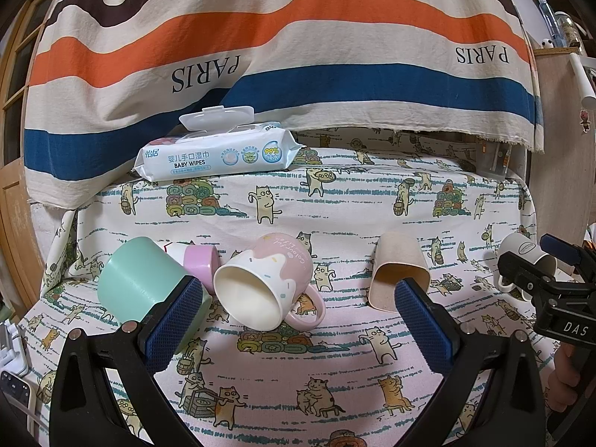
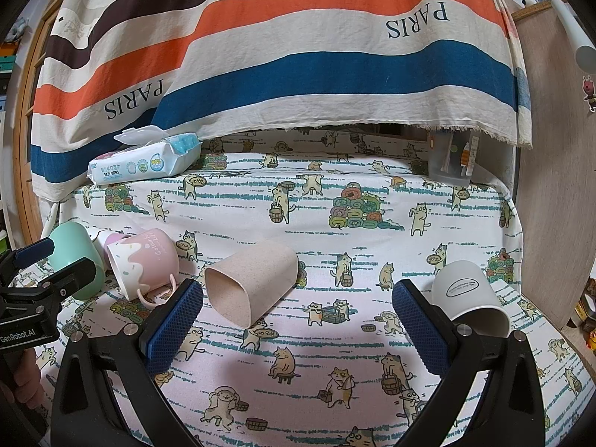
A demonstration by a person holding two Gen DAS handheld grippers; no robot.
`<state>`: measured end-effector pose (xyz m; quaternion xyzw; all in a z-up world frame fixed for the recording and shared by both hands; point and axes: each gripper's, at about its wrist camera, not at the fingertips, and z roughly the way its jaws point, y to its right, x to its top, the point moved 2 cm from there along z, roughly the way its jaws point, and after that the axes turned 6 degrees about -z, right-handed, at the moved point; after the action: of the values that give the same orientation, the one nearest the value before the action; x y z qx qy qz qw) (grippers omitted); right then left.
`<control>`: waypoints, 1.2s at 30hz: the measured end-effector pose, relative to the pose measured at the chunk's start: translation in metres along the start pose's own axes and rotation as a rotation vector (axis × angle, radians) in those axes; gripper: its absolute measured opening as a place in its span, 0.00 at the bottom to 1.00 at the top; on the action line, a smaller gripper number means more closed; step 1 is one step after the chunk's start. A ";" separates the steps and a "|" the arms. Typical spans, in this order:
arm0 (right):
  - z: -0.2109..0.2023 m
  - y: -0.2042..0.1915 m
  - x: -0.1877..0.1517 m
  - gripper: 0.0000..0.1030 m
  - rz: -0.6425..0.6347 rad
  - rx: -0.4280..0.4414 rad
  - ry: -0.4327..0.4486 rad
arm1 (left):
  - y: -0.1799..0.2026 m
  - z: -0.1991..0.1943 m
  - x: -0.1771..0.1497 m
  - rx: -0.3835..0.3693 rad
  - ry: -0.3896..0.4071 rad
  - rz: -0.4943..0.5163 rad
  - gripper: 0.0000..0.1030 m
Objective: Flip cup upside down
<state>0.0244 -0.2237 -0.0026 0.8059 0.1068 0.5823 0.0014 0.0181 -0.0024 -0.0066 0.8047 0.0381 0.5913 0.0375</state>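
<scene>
Several cups lie on their sides on the cat-print cloth. A pink-and-white mug (image 1: 266, 285) with a handle lies between my left gripper's fingers, mouth toward me; it also shows in the right wrist view (image 2: 143, 262). A mint cup (image 1: 143, 279) and a small lilac cup (image 1: 201, 260) lie to its left. A beige speckled cup (image 2: 251, 283) lies ahead of my right gripper (image 2: 297, 311); it also shows in the left wrist view (image 1: 400, 273). A white cup (image 2: 471, 300) lies to the right. My left gripper (image 1: 298, 311) is open and empty. The right gripper is open and empty.
A pack of baby wipes (image 1: 216, 152) with its lid open sits at the back left. A striped PARIS cloth (image 1: 283, 44) hangs behind. A clear container (image 2: 452, 158) stands at the back right. A wooden panel (image 2: 551, 171) borders the right side.
</scene>
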 end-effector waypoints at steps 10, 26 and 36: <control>0.000 0.000 0.000 0.99 -0.001 0.000 0.000 | 0.001 0.001 0.000 -0.010 -0.013 0.003 1.00; 0.006 0.007 0.000 0.99 0.039 0.005 -0.035 | 0.010 -0.020 0.007 -0.022 0.050 0.068 1.00; -0.027 0.045 0.035 0.99 0.137 0.020 0.057 | 0.027 -0.060 0.068 -0.064 0.135 0.074 1.00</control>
<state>0.0170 -0.2647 0.0446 0.7945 0.0572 0.6026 -0.0494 -0.0183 -0.0207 0.0789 0.7623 -0.0082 0.6460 0.0388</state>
